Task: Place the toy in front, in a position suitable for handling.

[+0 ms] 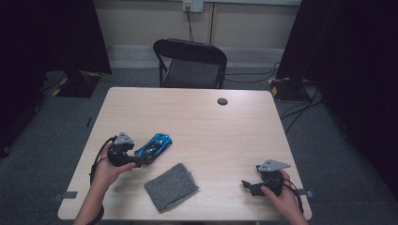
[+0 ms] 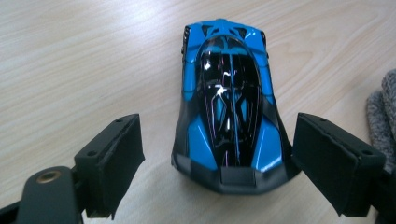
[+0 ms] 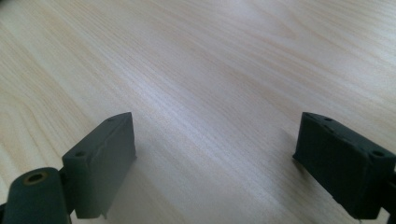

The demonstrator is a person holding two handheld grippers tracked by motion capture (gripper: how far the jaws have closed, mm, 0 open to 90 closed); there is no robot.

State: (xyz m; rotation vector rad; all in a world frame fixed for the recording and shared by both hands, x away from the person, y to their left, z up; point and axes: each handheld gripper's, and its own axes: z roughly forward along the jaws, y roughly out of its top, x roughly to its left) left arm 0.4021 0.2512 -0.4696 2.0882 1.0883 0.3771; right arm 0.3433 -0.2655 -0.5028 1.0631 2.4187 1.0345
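A blue and black toy car (image 1: 154,147) lies on the wooden table (image 1: 202,122), left of the middle. My left gripper (image 1: 139,160) is right at the car's near end. In the left gripper view the car (image 2: 227,105) sits with its near end between my wide-apart jaws, and neither pad touches it; the left gripper (image 2: 219,163) is open. A grey cloth (image 1: 171,185) lies near the front edge, just right of that hand. My right gripper (image 1: 247,185) rests low over bare wood near the front right corner. In its own view the right gripper (image 3: 217,154) stands open with nothing between the fingers.
A small dark round disc (image 1: 222,101) sits near the table's far edge. A black folding chair (image 1: 191,63) stands behind the table. Dark curtains hang at both sides, and cables run over the floor at the right.
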